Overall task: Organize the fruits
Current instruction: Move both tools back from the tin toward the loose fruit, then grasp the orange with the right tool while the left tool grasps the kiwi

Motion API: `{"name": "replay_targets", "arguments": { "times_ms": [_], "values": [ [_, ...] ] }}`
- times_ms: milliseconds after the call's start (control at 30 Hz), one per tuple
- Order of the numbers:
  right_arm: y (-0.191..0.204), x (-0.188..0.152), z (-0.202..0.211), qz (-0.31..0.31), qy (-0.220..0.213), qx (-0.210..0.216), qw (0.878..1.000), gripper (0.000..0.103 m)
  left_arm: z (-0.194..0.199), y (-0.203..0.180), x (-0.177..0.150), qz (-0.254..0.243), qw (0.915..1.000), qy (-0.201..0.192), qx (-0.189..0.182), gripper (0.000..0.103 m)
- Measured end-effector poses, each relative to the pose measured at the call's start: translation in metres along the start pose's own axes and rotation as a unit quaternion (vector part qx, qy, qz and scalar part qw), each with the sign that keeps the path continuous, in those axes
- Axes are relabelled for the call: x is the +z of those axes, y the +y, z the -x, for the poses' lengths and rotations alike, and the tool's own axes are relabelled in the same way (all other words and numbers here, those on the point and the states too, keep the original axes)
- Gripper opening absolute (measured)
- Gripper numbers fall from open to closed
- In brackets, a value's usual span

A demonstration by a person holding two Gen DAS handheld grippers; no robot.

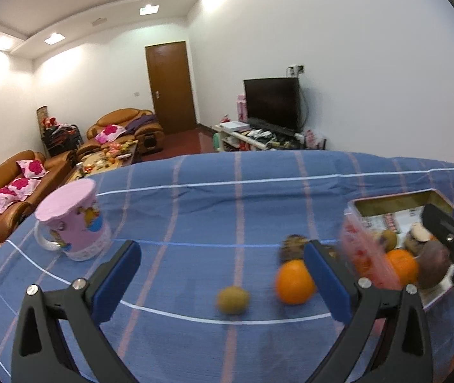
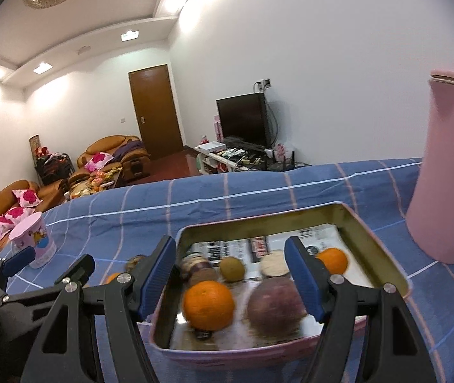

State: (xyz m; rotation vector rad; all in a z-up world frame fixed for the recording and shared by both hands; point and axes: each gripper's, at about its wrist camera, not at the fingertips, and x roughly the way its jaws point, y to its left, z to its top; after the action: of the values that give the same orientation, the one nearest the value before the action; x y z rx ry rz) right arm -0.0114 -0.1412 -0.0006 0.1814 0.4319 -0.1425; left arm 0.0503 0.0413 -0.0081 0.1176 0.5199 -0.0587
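A pink metal tin (image 2: pixel 383 255) on the blue checked tablecloth holds an orange (image 2: pixel 208 305), a purple passion fruit (image 2: pixel 276 306), a kiwi (image 2: pixel 232 268), a second orange (image 2: pixel 334 260) and other fruit. My right gripper (image 2: pixel 230 277) is open and empty above the tin. In the left wrist view a kiwi (image 1: pixel 232 300), an orange (image 1: pixel 294 282) and a dark brown fruit (image 1: pixel 292 245) lie on the cloth left of the tin (image 1: pixel 359 245). My left gripper (image 1: pixel 223 281) is open and empty over the kiwi.
A pink cartoon mug (image 1: pixel 73 220) stands at the table's left. A tall pink flask (image 2: pixel 447 172) stands right of the tin. The right gripper's body (image 1: pixel 453 239) shows over the tin in the left wrist view. Sofas, a door and a TV are behind.
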Motion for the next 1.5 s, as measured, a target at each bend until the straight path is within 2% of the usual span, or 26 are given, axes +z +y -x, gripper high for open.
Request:
{"name": "replay_targets", "arguments": {
  "times_ms": [167, 333, 367, 400, 433, 500, 533, 633, 767, 933, 1033, 1167, 1367, 1433, 1500],
  "values": [
    [0.028, -0.002, -0.009, 0.030, 0.016, 0.019, 0.999, 0.072, -0.019, 0.043, 0.002, 0.020, 0.9982, 0.025, 0.051, 0.103],
    [0.062, -0.006, -0.019, 0.069, 0.039, 0.056, 0.995, 0.070, -0.033, 0.077, 0.001, 0.031, 0.9947, 0.044, 0.088, 0.103],
    [0.068, -0.007, -0.021, 0.075, 0.045, 0.061, 0.994, 0.068, -0.034, 0.082, 0.001, 0.032, 0.9941, 0.046, 0.092, 0.103],
    [0.077, -0.009, -0.025, 0.082, 0.058, 0.073, 0.992, 0.059, -0.035, 0.087, 0.002, 0.035, 0.9936, 0.048, 0.096, 0.103],
    [0.083, -0.011, -0.031, 0.082, 0.077, 0.085, 0.990, 0.051, -0.035, 0.089, 0.002, 0.038, 0.9932, 0.050, 0.097, 0.103],
    [0.093, -0.017, -0.045, 0.074, 0.122, 0.100, 0.985, 0.043, -0.038, 0.097, 0.003, 0.052, 0.9922, 0.056, 0.099, 0.103],
    [0.096, -0.019, -0.051, 0.066, 0.141, 0.104, 0.982, 0.042, -0.038, 0.101, 0.004, 0.061, 0.9918, 0.058, 0.096, 0.103],
    [0.109, -0.021, -0.052, 0.072, 0.149, 0.113, 0.980, 0.041, -0.036, 0.108, 0.003, 0.077, 0.9911, 0.061, 0.090, 0.103],
    [0.122, -0.022, -0.052, 0.091, 0.157, 0.109, 0.977, 0.041, -0.032, 0.111, 0.004, 0.083, 0.9908, 0.061, 0.088, 0.103],
    [0.135, -0.017, -0.055, 0.117, 0.155, 0.078, 0.978, 0.041, -0.029, 0.112, 0.006, 0.083, 0.9909, 0.060, 0.088, 0.103],
    [0.135, -0.019, -0.056, 0.124, 0.158, 0.064, 0.978, 0.041, -0.028, 0.115, 0.006, 0.089, 0.9905, 0.060, 0.086, 0.103],
    [0.117, -0.020, -0.056, 0.103, 0.170, 0.070, 0.978, 0.041, -0.030, 0.117, 0.005, 0.102, 0.9892, 0.067, 0.081, 0.103],
    [0.126, -0.017, -0.065, 0.129, 0.170, 0.060, 0.975, 0.041, -0.028, 0.117, 0.005, 0.097, 0.9899, 0.061, 0.083, 0.103],
    [0.131, -0.019, -0.078, 0.152, 0.188, 0.044, 0.969, 0.043, -0.029, 0.118, 0.005, 0.099, 0.9897, 0.062, 0.083, 0.103],
    [0.127, -0.023, -0.096, 0.147, 0.229, 0.042, 0.961, 0.041, -0.029, 0.119, 0.004, 0.102, 0.9892, 0.065, 0.083, 0.103]
  ]
}}
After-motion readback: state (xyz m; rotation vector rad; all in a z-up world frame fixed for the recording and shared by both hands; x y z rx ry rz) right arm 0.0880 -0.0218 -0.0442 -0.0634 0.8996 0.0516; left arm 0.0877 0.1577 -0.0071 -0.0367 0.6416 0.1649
